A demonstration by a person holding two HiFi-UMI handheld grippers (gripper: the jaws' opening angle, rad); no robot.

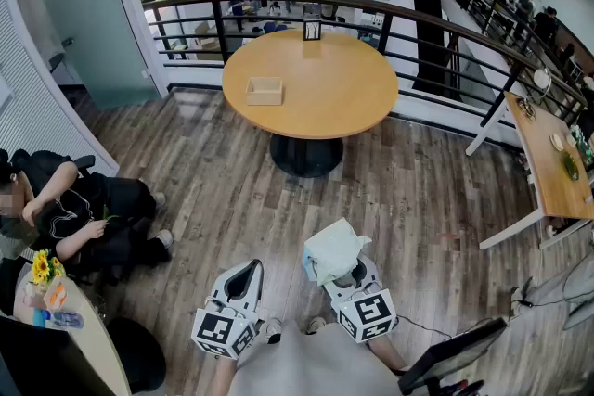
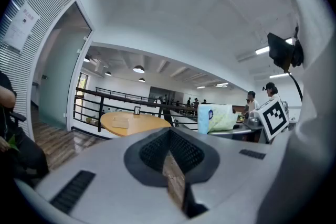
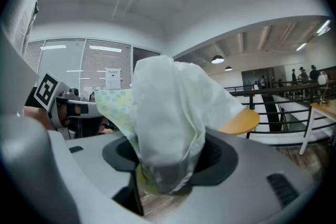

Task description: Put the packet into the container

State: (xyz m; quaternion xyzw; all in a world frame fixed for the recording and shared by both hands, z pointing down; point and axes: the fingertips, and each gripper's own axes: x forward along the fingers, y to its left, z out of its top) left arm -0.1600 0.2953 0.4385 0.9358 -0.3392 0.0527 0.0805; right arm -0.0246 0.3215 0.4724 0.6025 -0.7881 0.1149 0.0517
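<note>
My right gripper [image 1: 340,270] is shut on a white, crumpled packet [image 1: 334,249] with a pale patterned side, held close to my body and pointing up. In the right gripper view the packet [image 3: 169,107] fills the space between the jaws and hides most of what lies behind it. My left gripper [image 1: 247,272] hangs beside it, shut with nothing in it; its jaws meet in a thin seam [image 2: 171,158]. The container [image 1: 264,91], a small open wooden box, stands on the round wooden table [image 1: 325,97] well ahead of both grippers. It shows small and far off in the left gripper view [image 2: 120,120].
A black picture frame [image 1: 313,29] stands at the table's far edge. A black railing [image 1: 436,60] curves behind the table. A person sits at the left [image 1: 83,218]. A desk [image 1: 555,164] runs along the right, and a monitor [image 1: 455,353] is at the bottom right.
</note>
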